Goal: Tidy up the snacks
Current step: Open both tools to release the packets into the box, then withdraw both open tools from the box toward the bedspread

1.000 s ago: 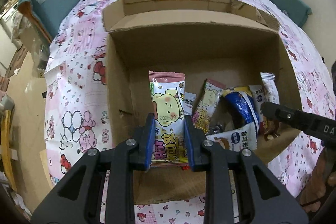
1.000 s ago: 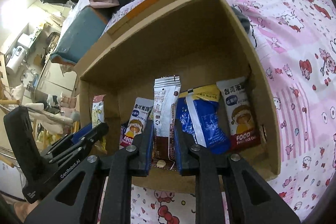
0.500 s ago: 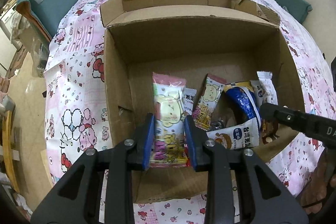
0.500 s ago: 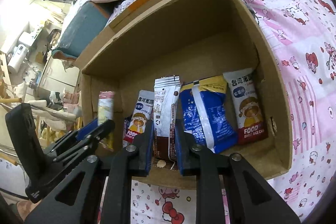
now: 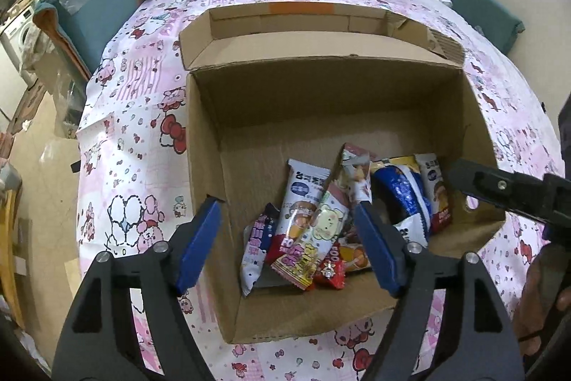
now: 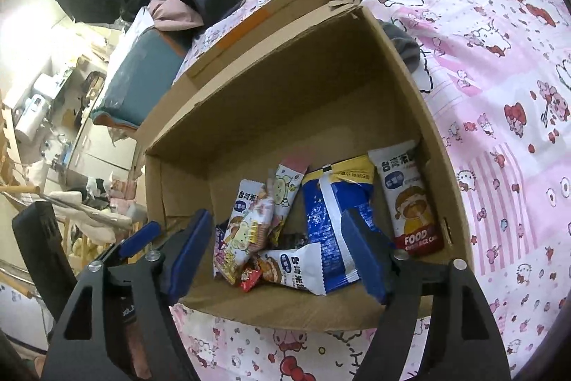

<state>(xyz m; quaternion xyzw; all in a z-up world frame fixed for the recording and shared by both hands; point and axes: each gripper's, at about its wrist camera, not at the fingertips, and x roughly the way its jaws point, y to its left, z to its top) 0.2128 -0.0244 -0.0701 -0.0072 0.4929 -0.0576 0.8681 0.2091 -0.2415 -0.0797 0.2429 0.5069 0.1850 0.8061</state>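
- Both tools, left tool and right tool, were opening, with nothing gripped.
- Snack packets were seen deposited inside the cardboard box; tidying was judged outstanding.

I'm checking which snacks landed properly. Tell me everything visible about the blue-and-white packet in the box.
The blue-and-white packet is a glossy, crinkled pouch, dark blue with a white stripe, a yellow top band and serrated ends. It leans in the cardboard box, yellow end up toward the back wall. A red-bottomed rice cake packet stands close on its right; a white packet lies against its lower left. Neither gripper touches it.
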